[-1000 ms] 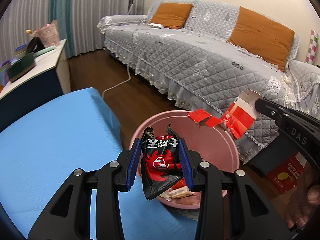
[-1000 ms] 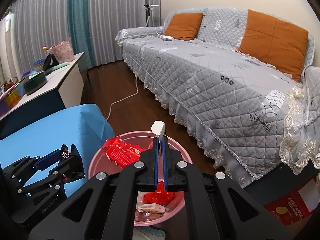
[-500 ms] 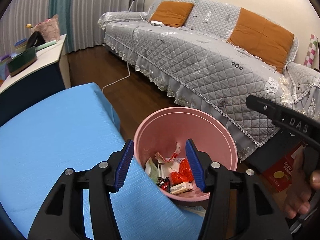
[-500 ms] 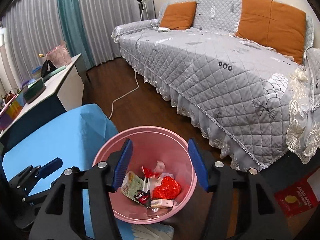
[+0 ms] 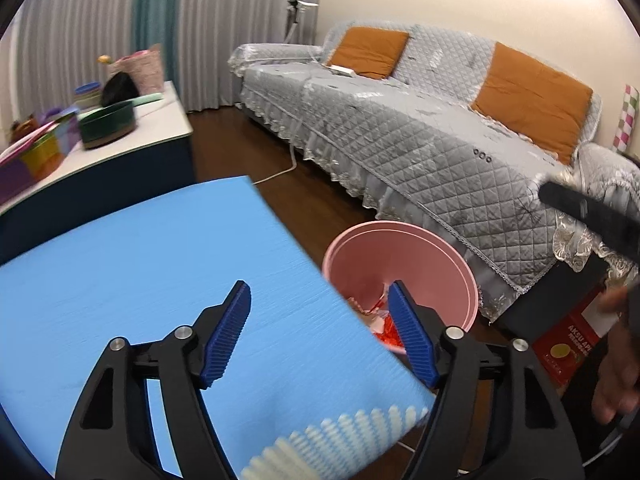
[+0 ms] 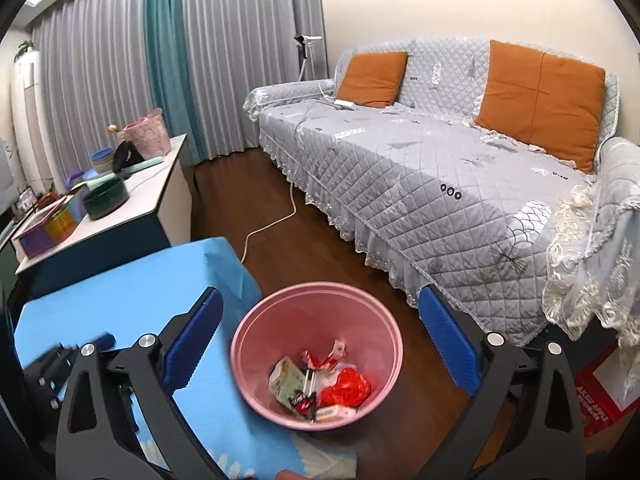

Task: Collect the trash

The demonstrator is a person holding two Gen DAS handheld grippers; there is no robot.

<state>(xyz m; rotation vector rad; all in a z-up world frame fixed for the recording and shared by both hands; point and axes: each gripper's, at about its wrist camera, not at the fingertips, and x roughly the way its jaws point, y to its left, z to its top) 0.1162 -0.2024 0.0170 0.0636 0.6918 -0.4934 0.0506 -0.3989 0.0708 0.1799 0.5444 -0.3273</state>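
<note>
The left gripper [image 5: 320,336] is seen with jaws opening and nothing between them, above the blue table [image 5: 132,280] edge. The right gripper [image 6: 320,344] is likewise opening, wide and empty, over the bin [image 6: 316,312].

The trash [image 6: 320,386] lies at the bottom of the pink bin, which stands on the floor just beside the table and near the sofa [image 6: 420,168]. The bin stands upright, its mouth pointing up and its long axis vertical; the wrappers lie jumbled, and no single direction can be told.

A knock is judged the main risk: a low finger could catch the rim and tip the light bin, spilling what was collected. Whether more trash remains on the table cannot be told.
</note>
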